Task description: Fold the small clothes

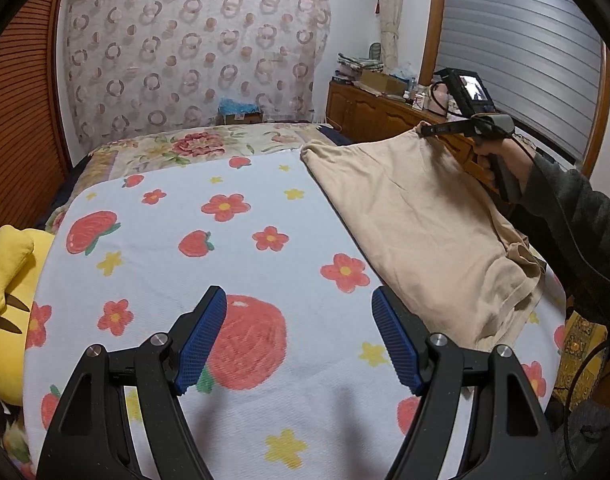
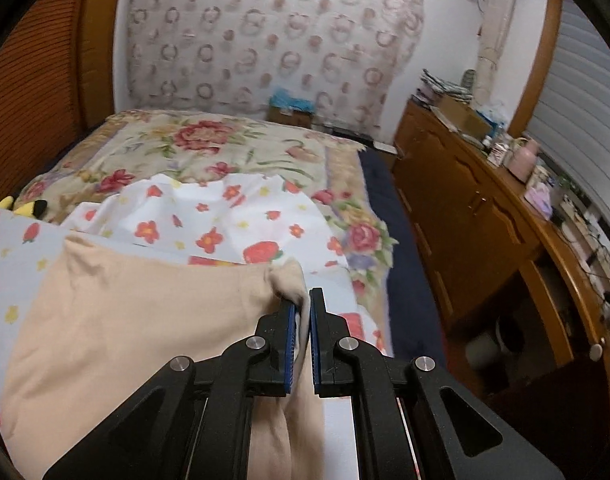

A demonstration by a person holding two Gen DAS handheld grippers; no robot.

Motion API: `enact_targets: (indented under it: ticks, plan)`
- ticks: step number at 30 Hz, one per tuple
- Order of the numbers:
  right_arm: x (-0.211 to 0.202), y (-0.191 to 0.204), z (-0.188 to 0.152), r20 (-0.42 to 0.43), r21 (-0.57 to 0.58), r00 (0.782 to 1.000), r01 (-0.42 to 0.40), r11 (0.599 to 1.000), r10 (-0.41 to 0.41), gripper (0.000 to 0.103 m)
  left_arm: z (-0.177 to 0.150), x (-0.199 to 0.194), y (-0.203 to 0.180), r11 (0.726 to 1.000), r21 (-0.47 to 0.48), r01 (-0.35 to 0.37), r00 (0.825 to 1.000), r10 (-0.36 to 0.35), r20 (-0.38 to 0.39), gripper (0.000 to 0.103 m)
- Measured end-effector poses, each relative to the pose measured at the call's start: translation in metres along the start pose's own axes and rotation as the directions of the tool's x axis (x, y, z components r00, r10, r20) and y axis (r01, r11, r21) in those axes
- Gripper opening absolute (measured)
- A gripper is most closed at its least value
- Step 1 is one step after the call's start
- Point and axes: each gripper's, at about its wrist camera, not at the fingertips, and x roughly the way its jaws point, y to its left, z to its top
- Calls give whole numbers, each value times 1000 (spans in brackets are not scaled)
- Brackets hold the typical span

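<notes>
Two claws are mine, one in each hand, and nearest to me my left claw point(image 1: 299, 340) hangs released, its blue ribbed pads point(image 1: 201, 344) spread wide with nothing between them, over the white bed cover printed with red strawberries and flowers point(image 1: 225, 240). Just off its right pad begins the beige knit garment point(image 1: 425, 232), the small piece I am folding. It lies along the right side of that cover, its near end bunched in folds by the bed's edge, its far part lifted off the bed.

My right claw point(image 2: 305, 300) is clenched on that lifted corner, the beige cloth pinched between the two nearly touching pads and hanging below them. From the left wrist view I see my right hand point(image 1: 501, 164) around the claw's grey handle, a dark grey sleeve point(image 1: 577, 216) behind it.

At the left edge of the bed sits a yellow plush toy with dark markings point(image 1: 9, 280). Beyond the strawberry cover lies a cream quilt with large red roses point(image 2: 193, 140). To the right stands a long brown wooden cabinet point(image 2: 465, 216) crowded with small items. Farthest off, a sheer curtain patterned with pink rings point(image 1: 193, 48) hangs across the back wall.
</notes>
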Motion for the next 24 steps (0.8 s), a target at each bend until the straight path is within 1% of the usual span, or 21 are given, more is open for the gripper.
enact_targets:
  ticks: [2, 3, 4, 6, 8, 13, 16, 18, 20, 21, 22, 24]
  plan:
    - [-5, 3, 9, 7, 6, 1000, 1, 1000, -1, 16, 1, 1, -3, 1000, 3, 7, 1000, -7, -2, 76]
    - [-7, 2, 11, 1, 8, 1000, 18, 1000, -18, 24, 2, 3, -4, 1000, 4, 11, 1000, -11, -4, 76]
    - [-12, -2, 12, -5, 13, 1000, 22, 1000, -22, 25, 3, 3, -6, 1000, 6, 15, 1000, -15, -5, 76]
    - [-26, -2, 9, 3, 22, 999, -37, 999, 37, 26, 6, 5, -10, 1000, 14, 28, 1000, -28, -6, 76]
    - [-41, -7, -5, 17, 20, 998, -60, 998, 60, 28, 9, 7, -15, 999, 26, 39, 999, -38, -9, 76]
    - [-83, -7, -56, 42, -8, 987, -154, 988, 154, 43, 16, 14, -35, 996, 55, 75, 997, -74, -11, 76]
    - [-106, -4, -93, 42, -26, 980, -195, 981, 196, 43, 18, 18, -49, 993, 72, 97, 995, -96, -14, 76]
    - [-122, -2, -115, 36, -40, 971, -236, 971, 237, 43, 18, 20, -59, 988, 90, 125, 992, -124, -23, 76]
    - [-131, -2, -135, 30, -34, 962, -269, 963, 270, 43, 16, 22, -68, 985, 106, 136, 990, -133, -34, 81]
    - [-135, -1, -145, 23, -29, 959, -281, 959, 282, 43, 15, 23, -72, 984, 111, 141, 990, -138, -38, 88]
    - [-139, -1, -154, 18, -26, 957, -289, 957, 289, 44, 14, 24, -75, 983, 112, 146, 989, -143, -41, 90]
    - [-144, -2, -165, 17, -24, 952, -305, 952, 306, 43, 13, 27, -80, 982, 114, 150, 988, -145, -55, 91]
